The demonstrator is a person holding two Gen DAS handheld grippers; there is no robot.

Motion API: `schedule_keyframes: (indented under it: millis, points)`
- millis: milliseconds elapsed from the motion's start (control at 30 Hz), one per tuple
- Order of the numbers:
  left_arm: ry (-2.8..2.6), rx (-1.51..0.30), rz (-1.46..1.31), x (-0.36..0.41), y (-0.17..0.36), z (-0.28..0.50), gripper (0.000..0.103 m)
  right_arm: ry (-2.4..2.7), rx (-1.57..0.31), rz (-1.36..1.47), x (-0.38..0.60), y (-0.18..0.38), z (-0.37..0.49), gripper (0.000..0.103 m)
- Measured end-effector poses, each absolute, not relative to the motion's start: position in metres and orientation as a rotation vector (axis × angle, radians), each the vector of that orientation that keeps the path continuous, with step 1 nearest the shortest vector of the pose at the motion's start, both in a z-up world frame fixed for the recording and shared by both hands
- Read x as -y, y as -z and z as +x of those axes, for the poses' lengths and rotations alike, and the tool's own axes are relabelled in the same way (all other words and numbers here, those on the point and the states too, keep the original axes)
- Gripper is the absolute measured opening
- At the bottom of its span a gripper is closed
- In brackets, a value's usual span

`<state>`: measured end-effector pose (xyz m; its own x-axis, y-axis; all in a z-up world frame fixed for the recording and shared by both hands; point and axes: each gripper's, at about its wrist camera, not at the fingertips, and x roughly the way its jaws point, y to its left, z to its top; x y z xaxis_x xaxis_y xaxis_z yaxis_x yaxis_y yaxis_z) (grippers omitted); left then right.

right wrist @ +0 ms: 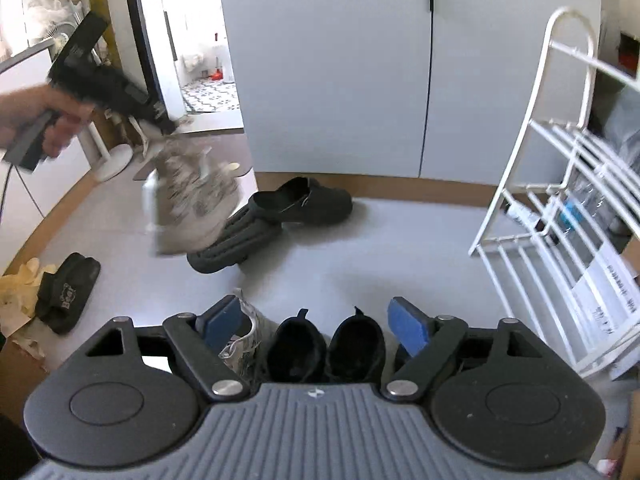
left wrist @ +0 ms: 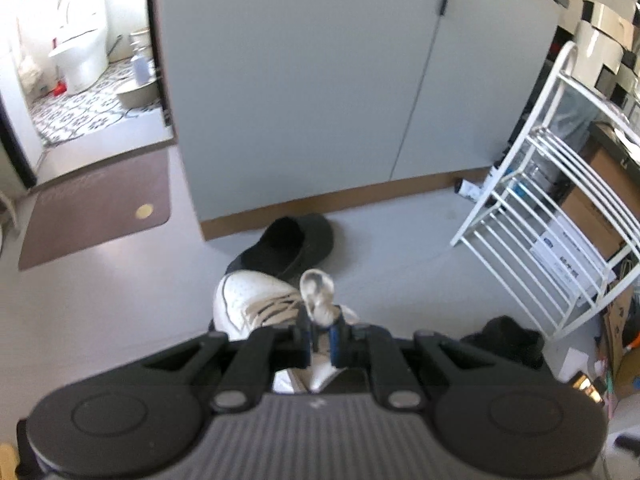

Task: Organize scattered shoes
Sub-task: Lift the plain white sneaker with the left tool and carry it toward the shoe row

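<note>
The left claw [left wrist: 320, 338] pinches the white sneaker [left wrist: 256, 304] by its soft tongue, up off the floor. It looks light and floppy. The right claw [right wrist: 316, 322] hangs open, holding nothing.

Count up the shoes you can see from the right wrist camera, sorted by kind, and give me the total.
Pale sneakers: 2
Black clogs: 2
Black lined shoes: 2
Black slide: 1
Total: 7
</note>
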<state>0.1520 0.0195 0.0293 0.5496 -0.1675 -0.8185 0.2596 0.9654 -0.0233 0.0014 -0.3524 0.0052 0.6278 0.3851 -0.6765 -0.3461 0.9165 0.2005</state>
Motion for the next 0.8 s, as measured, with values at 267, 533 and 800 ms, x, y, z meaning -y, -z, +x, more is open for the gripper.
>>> schedule_keyframes:
  millis: [267, 533, 800]
  points:
    - [0.215, -1.021, 0.101, -0.077, 0.003, 0.112, 0.008, -0.49, -0.814, 0.011, 0.302, -0.029, -0.021, 0.085]
    - [0.203, -1.059, 0.087, -0.113, 0.038, 0.099, 0.008, -0.487, -0.87, -0.007, 0.281, -0.024, -0.031, 0.086]
    - [0.197, -1.093, 0.05, -0.136, 0.073, 0.091, 0.008, -0.504, -0.976, -0.048, 0.272, 0.006, -0.033, 0.086]
